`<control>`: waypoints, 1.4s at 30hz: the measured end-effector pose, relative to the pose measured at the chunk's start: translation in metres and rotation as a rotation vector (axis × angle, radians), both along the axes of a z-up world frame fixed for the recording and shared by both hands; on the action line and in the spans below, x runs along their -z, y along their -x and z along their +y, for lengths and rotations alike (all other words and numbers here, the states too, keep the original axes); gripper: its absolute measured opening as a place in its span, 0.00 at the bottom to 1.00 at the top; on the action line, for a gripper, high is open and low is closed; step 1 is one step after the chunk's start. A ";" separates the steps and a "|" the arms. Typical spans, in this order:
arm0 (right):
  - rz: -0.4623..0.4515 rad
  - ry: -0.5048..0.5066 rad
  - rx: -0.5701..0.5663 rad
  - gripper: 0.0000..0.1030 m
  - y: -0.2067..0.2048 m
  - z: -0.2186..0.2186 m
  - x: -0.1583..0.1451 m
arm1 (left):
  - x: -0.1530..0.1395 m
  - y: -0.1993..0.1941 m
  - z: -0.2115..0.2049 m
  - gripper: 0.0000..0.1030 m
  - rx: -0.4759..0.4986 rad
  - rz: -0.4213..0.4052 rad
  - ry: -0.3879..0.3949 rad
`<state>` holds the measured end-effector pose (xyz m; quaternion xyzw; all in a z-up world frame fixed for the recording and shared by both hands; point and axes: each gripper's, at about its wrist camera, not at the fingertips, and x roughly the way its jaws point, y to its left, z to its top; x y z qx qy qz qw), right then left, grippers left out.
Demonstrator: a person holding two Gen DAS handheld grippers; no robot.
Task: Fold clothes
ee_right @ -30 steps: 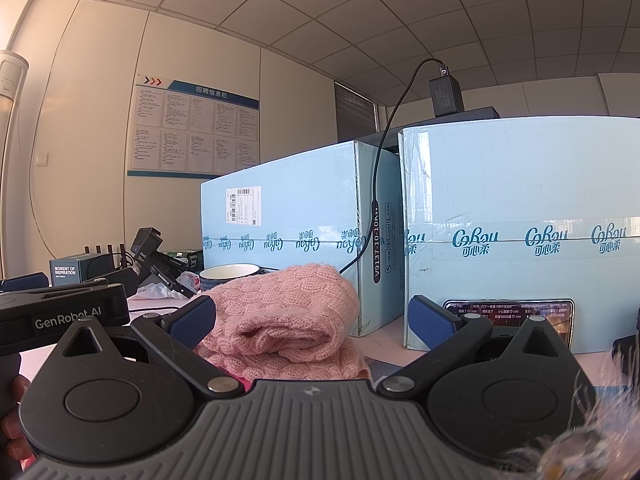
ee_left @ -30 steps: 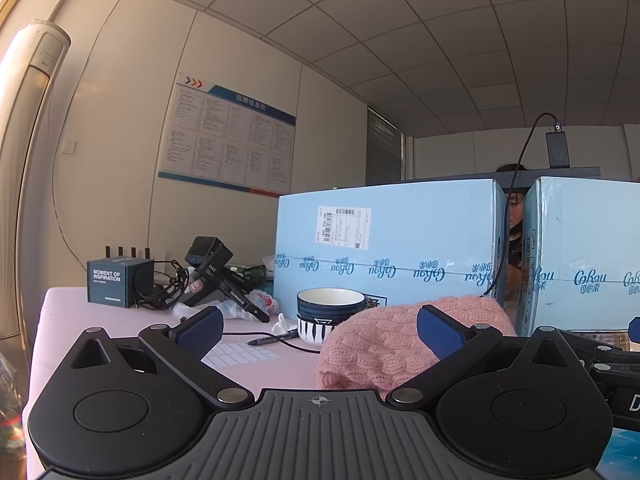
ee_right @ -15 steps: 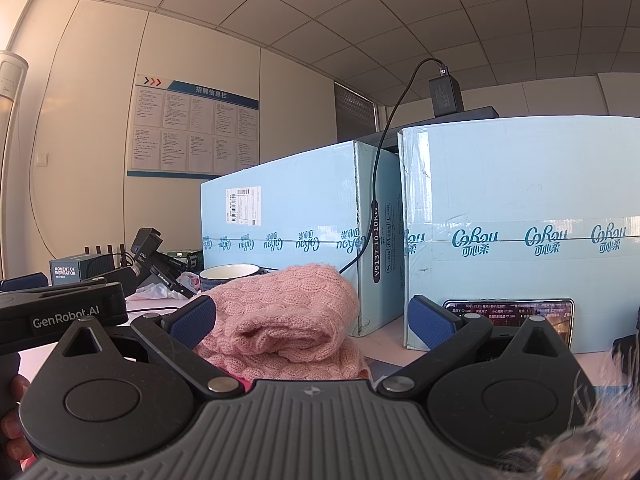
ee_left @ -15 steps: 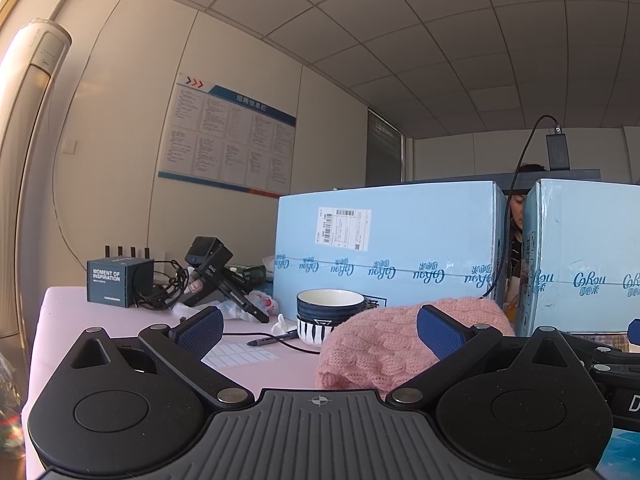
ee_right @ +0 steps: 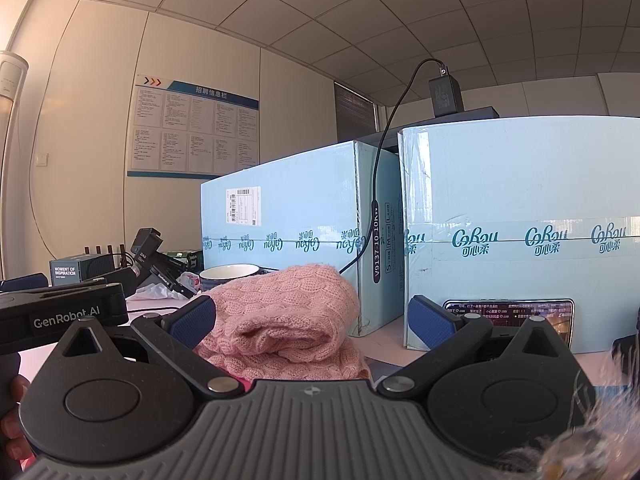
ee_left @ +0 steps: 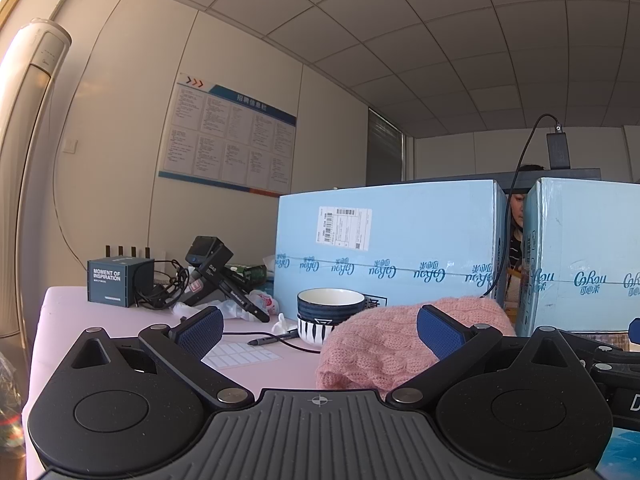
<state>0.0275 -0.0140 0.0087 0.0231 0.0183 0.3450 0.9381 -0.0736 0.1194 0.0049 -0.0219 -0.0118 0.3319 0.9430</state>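
Pink knit sweater (ee_right: pixel 280 320) lies in a soft, bumpy heap on the pale pink table (ee_left: pixel 68 320), folded over on itself so a thick roll shows at the front. Its wool has round, puffy cable shapes. The right gripper (ee_right: pixel 312 322) sits low just in front of it, with its blue ridged pads (ee_right: pixel 192 322) spread wide apart and nothing between them — one pad is just beside the sweater's left edge. The left gripper (ee_left: pixel 318 332) is also spread wide and holds nothing; in its view the sweater (ee_left: pixel 384 340) lies behind the right pad. Both grippers are black hard plastic with a ribbed grey middle. Just behind the sweater stands a round bowl (ee_left: pixel 330 314), dark blue outside and white inside, stacked on a striped one. A black pen (ee_left: pixel 272 338) and a white sticker sheet (ee_left: pixel 240 354) lie flat near it. Two big light-blue cardboard boxes (ee_right: pixel 288 224) stand behind — smooth and square-edged. A black cable (ee_right: pixel 376 184) hangs down between them. A phone (ee_right: pixel 508 316) leans on the right box.
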 end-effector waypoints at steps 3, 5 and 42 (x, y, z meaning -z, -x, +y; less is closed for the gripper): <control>0.000 0.000 0.000 1.00 0.000 0.000 0.000 | 0.000 0.000 0.000 1.00 0.000 0.002 0.001; 0.001 0.001 -0.001 1.00 0.000 0.000 0.000 | 0.000 0.000 0.000 1.00 0.000 0.003 0.001; 0.002 0.000 -0.001 1.00 0.000 0.000 0.000 | 0.001 -0.003 0.001 1.00 0.008 0.010 0.005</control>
